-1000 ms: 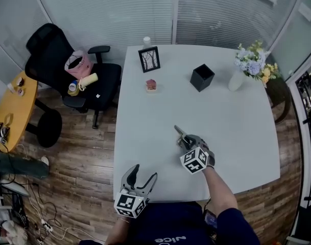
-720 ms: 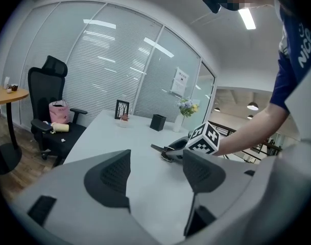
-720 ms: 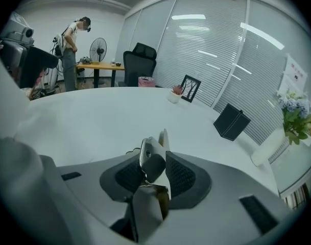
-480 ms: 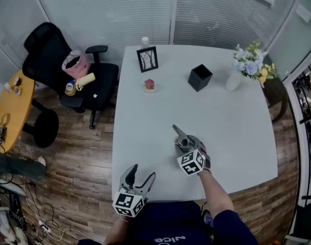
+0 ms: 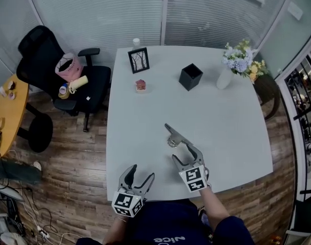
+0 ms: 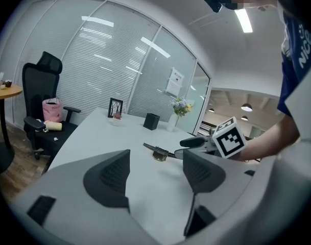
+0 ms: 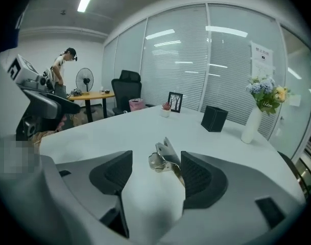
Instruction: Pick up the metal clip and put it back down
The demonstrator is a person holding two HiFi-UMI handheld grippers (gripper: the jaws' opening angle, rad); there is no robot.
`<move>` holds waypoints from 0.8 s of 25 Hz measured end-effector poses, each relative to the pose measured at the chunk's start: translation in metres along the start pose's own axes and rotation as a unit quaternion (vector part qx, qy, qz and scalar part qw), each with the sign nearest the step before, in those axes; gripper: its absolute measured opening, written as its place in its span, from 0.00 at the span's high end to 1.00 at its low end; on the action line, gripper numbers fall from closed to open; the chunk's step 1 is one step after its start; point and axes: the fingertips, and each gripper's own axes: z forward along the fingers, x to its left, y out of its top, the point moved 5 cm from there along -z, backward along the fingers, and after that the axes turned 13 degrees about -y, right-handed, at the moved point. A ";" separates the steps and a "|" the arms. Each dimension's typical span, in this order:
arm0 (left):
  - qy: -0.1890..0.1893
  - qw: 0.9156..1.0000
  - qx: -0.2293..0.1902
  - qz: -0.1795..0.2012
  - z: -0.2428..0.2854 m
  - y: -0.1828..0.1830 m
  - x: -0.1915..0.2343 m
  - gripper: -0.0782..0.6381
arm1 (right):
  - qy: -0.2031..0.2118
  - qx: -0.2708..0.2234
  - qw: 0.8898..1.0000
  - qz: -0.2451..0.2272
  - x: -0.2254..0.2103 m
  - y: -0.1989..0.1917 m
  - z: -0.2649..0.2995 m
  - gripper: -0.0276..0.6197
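Clip (image 5: 174,136) is lying free on the table (image 5: 237,137), toward its near edge, just ahead of the right gripper (image 5: 182,153), whose jaws have just been opening, gripping nothing. Left gripper (image 5: 141,171) is hovering at the near edge, jaws spread, empty.

R gripper (image 5: 182,153) jaws opened, backed off metal clip (image 5: 173,135).

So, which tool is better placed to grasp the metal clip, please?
Likely the right tool: its jaws have just been opening, empty, the metal clip lying just ahead. The left tool sits farther off.
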 end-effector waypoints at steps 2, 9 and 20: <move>-0.011 1.000 0.002 0.009 0.004 0.001 -0.006 0.45 | -0.003 -0.014 1.000 0.007 0.003 -0.001 -0.022 0.49; -0.051 0.998 0.005 0.038 0.014 0.002 -0.032 0.45 | -0.033 -0.046 0.995 0.088 0.003 -0.011 -0.089 0.50; -0.099 0.993 0.011 0.065 0.029 0.002 -0.059 0.45 | -0.074 -0.063 0.986 0.134 -0.001 -0.026 -0.135 0.51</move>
